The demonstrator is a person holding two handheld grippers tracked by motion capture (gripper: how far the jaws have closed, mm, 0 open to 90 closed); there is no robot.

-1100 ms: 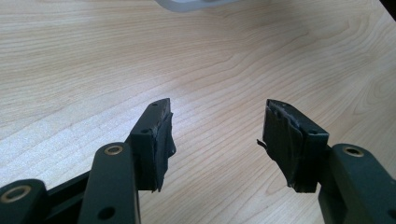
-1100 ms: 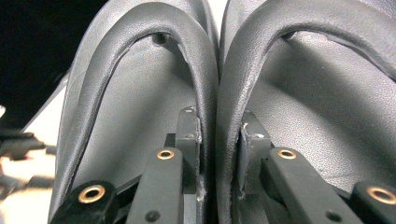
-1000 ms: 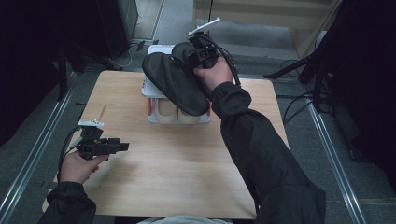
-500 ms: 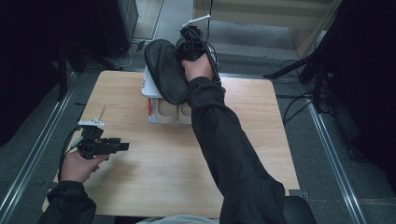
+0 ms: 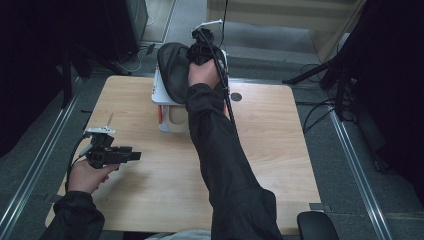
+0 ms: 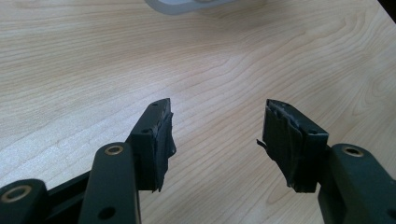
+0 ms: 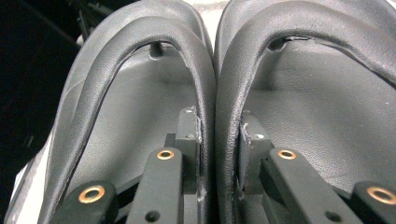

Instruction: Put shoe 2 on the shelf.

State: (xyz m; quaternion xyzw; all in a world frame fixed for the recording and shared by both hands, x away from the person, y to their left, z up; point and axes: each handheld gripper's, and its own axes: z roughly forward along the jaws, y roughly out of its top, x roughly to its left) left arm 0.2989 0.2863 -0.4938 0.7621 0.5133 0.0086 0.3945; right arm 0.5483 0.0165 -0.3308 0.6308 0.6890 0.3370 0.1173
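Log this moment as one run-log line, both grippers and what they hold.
right gripper: shut on shoes, jaws pinching both inner walls, over white box | left gripper: open, empty, over table

Two black shoes (image 7: 140,93), one white box (image 5: 162,95), one table (image 5: 280,150).

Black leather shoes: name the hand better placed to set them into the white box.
Right. Its tool already pinches both black leather shoes by their inner walls, above the white box. The left tool is open over bare wooden table.
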